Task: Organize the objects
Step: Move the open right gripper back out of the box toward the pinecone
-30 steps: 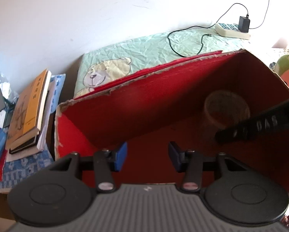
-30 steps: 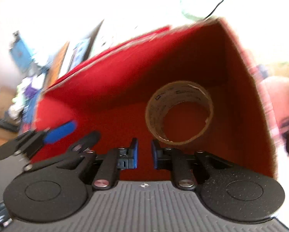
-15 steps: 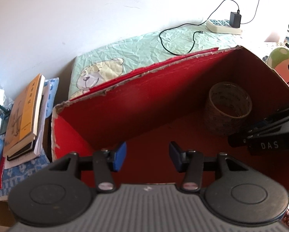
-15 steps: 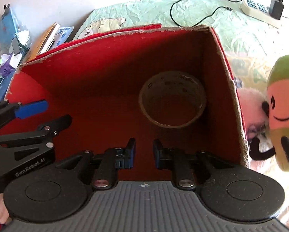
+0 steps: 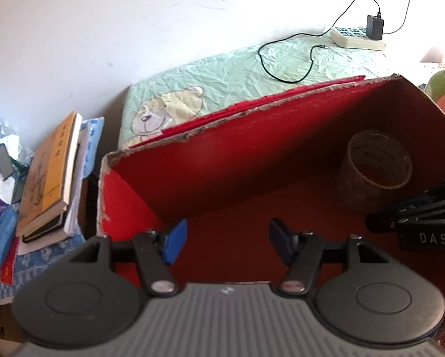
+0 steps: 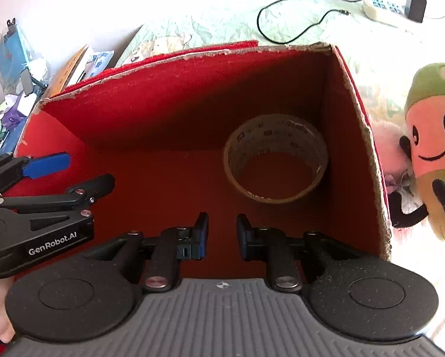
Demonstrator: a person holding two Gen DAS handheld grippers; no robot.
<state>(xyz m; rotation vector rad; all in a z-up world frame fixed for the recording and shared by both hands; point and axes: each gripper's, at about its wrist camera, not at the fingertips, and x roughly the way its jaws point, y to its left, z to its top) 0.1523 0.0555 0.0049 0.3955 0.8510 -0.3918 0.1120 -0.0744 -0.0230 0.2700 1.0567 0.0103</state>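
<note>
A roll of brown tape [image 6: 276, 131] lies flat on the floor of a red cardboard box [image 6: 177, 104], near its right wall. My right gripper [image 6: 222, 226] hovers just in front of the roll, its jaws a narrow gap apart with nothing between them. My left gripper [image 5: 226, 235] points down into the box's left half; its jaws are opening and hold nothing. In the left wrist view the tape roll [image 5: 356, 184] sits at the far right of the box [image 5: 252, 154], with the right gripper's fingers [image 5: 415, 208] beside it. The left gripper [image 6: 76, 172] shows at the right view's left edge.
A green and orange plush toy [image 6: 430, 142] leans outside the box's right wall. Behind the box lies a pale green bear-print sheet [image 5: 222, 74] with a power strip [image 5: 356, 37] and a black cable. A stack of books [image 5: 52, 172] and clutter sit at the left.
The left gripper's jaws have spread wider. The right gripper's jaws went from shut to slightly apart, and it drew back a little from the tape roll, which stays on the box floor.
</note>
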